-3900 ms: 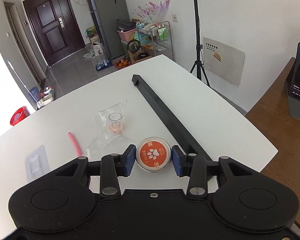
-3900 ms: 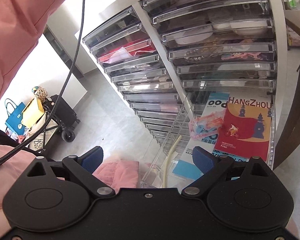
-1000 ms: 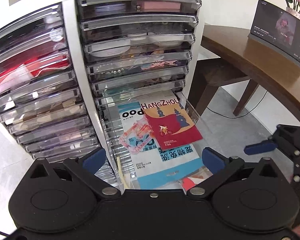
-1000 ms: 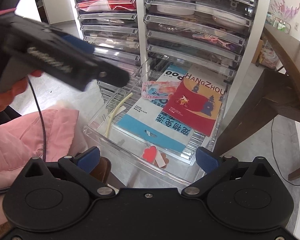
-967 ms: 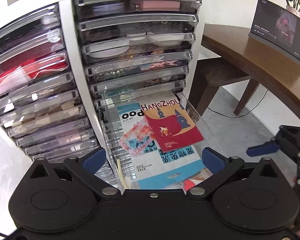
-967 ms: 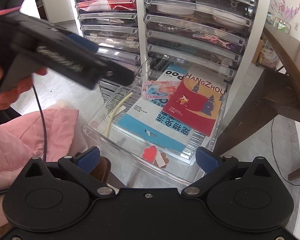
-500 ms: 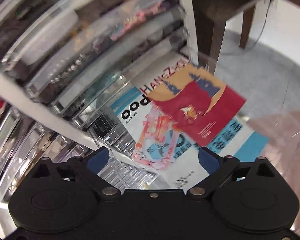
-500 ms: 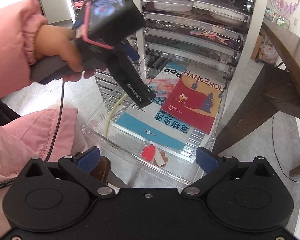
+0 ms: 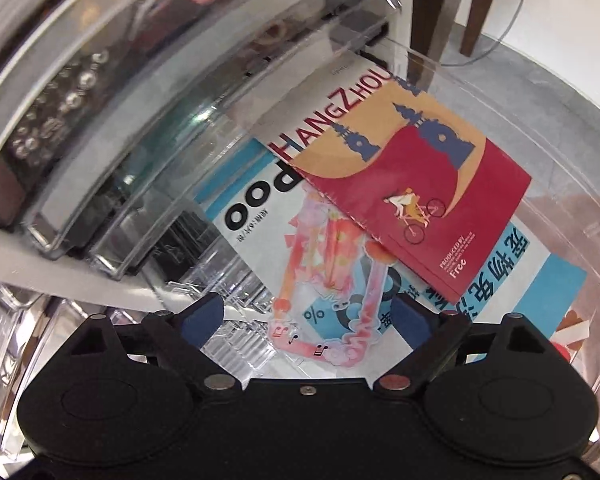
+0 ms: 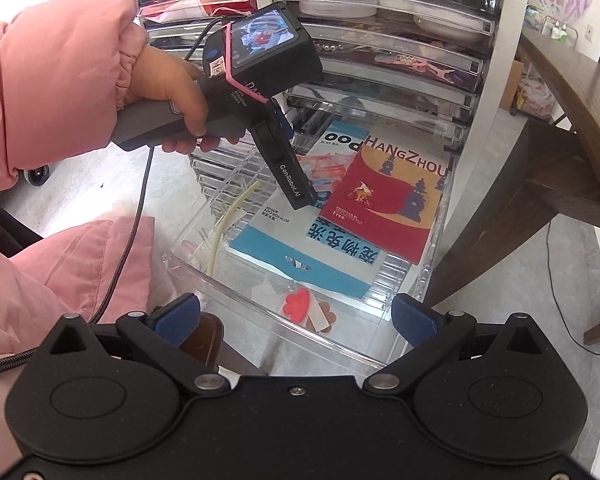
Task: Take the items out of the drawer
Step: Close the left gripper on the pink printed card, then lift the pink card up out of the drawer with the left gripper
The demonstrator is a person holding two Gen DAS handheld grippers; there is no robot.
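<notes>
Inside the pulled-out clear drawer (image 10: 284,322) of a tall stack of plastic drawers, a red HANGZHOU booklet (image 9: 412,184) lies on a blue-and-white bag (image 10: 300,252), with a pink illustrated sticker sheet (image 9: 332,276) beside it and overlapping the bag. Red and tan flower-shaped stickers (image 10: 306,312) sit near the drawer's front. Reaching down over the sticker sheet, the left hand-held gripper (image 9: 310,318) has its fingers spread wide, holding nothing. A person's hand (image 10: 172,92) in a pink sleeve grips its handle. Further back, the right hand-held gripper (image 10: 296,320) hovers before the drawer, fingers also spread and empty.
</notes>
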